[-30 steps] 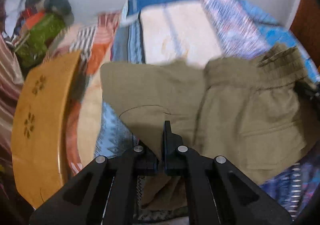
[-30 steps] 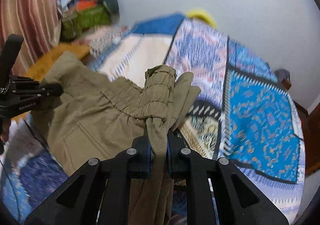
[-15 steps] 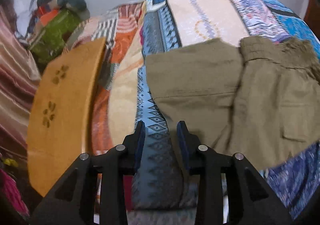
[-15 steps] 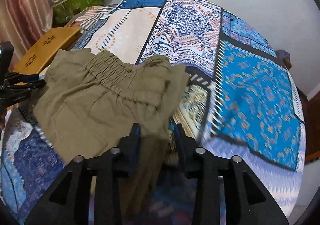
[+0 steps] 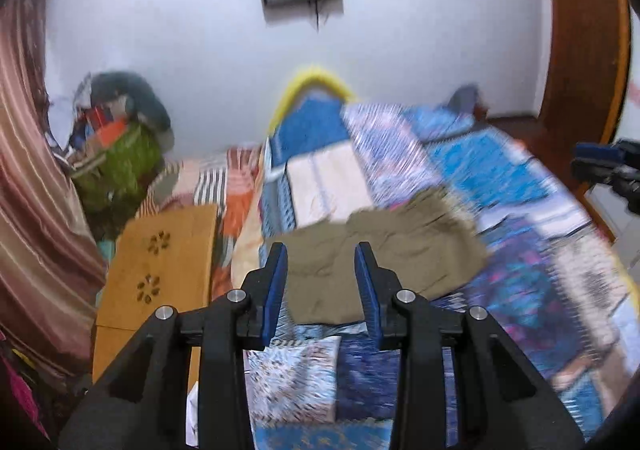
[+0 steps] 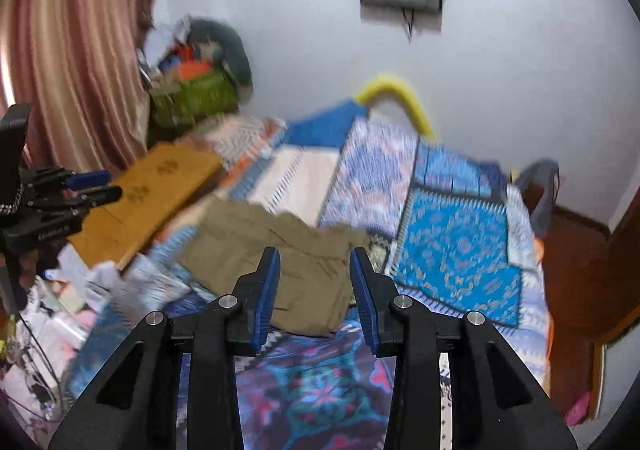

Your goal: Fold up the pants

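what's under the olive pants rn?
The pants lie folded on the patchwork bedspread, whose blue and cream panels show all round them. The part of the spread beneath the cloth is hidden, so nothing else can be ruled in or out there.

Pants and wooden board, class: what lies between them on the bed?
Only patterned quilt: a strip of it separates the pants from the wooden board. The right wrist view shows it best.
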Demonstrator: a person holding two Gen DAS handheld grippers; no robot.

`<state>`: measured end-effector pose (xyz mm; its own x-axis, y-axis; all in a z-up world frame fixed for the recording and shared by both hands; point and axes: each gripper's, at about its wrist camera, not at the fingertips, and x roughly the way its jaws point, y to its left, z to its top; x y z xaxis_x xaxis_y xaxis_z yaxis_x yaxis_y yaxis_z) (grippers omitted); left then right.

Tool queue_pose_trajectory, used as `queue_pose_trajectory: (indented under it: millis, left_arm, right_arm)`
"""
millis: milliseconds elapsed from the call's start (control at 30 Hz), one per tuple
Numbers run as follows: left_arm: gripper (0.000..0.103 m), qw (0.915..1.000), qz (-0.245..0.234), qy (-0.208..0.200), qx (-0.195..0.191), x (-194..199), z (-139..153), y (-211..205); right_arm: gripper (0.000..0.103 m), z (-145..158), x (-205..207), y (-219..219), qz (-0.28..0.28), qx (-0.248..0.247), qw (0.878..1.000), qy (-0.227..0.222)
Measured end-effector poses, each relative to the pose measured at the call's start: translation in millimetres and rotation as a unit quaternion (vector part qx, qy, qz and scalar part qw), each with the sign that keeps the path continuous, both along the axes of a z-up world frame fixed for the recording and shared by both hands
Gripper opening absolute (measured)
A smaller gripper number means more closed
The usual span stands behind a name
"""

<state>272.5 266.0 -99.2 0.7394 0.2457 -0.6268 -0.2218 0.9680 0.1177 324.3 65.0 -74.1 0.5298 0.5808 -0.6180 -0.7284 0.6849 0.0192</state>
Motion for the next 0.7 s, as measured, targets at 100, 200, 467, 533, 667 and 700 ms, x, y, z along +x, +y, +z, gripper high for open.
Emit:
queue_pose_trajectory:
  millis: [100, 200, 467, 533, 667, 700]
  left_arm:
    - [0.035, 0.9982, -0.006, -0.059, -0.009, -49.7, 48.6, -33.1]
    - [0.035, 0.9945, -0.014, -0.103, -0.007, -90.9, 79.5, -60.7]
    - [0.035, 0.9799, -0.017, -0.199, -0.007, -191.5, 117.0, -117.5]
    - [0.035, 0.9767, -0.018, -0.214, -0.005, -209.9, 115.7, -128.6]
    - [0.038, 0.9731, -0.024, -0.229, -0.006, -232.9, 111.5, -143.9]
    - [0.043, 0.9724, -0.026, -0.232, -0.008, -237.9, 111.2, -146.4]
  right_arm:
    - [0.033, 33.8, -37.3, -17.9, 0.015, 0.040, 0.999, -0.032]
    - [0.033, 56.7, -72.8, -35.3, 0.028, 0.072, 0.995, -0.068]
    - [0.033, 89.4, -174.1, -77.7, 0.065, 0.154, 0.974, -0.152]
    - [0.033, 89.2, -191.2, -86.1, 0.069, 0.172, 0.971, -0.153]
    - [0.035, 79.9, -204.2, -93.6, 0.068, 0.193, 0.968, -0.146]
    - [0.044, 76.7, -206.3, -94.7, 0.064, 0.197, 0.968, -0.143]
